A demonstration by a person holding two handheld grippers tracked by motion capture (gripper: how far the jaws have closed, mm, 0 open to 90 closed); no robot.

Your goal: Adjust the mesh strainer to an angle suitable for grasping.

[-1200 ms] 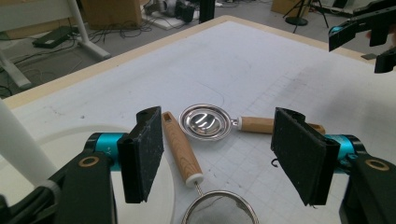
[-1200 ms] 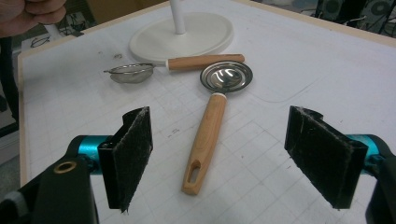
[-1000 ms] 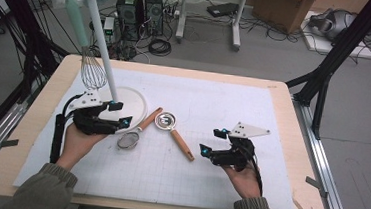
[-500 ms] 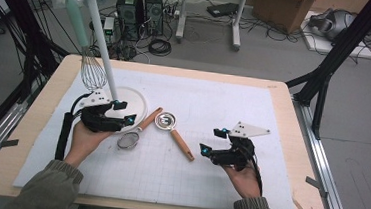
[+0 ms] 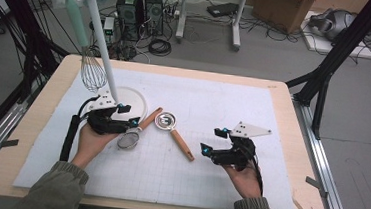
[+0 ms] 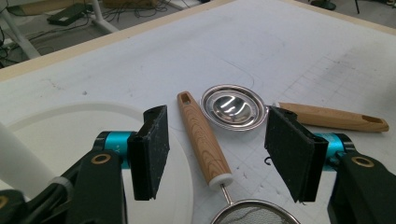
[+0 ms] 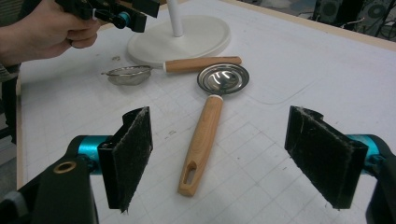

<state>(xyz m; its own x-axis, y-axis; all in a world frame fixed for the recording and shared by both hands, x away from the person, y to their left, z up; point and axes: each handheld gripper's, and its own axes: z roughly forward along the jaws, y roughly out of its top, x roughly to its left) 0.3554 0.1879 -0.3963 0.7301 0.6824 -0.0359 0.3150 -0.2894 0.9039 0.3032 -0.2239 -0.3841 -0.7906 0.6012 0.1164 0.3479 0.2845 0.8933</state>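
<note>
A small mesh strainer (image 5: 128, 140) with a wooden handle (image 6: 201, 135) lies beside the white round stand base (image 5: 133, 96). A steel ladle (image 5: 165, 120) with a wooden handle (image 7: 203, 140) lies just right of it. My left gripper (image 5: 124, 122) is open, with its jaws on either side of the strainer's handle and not touching it. My right gripper (image 5: 212, 140) is open with nothing between its jaws. It hovers short of the ladle handle's free end (image 5: 188, 154). In the left gripper view, the left gripper (image 6: 219, 149) straddles the handle just above the mesh (image 6: 254, 217).
The stand's white pole (image 5: 101, 37) rises from the base, with hooks on top. A wire whisk (image 5: 91, 72) with a mint handle hangs from it. A white mat (image 5: 253, 110) covers the wooden table. The floor beyond holds cables, computer cases and boxes.
My left gripper has moved a little to the right, closer over the strainer's handle. The right gripper, the strainer and the ladle have stayed put.
</note>
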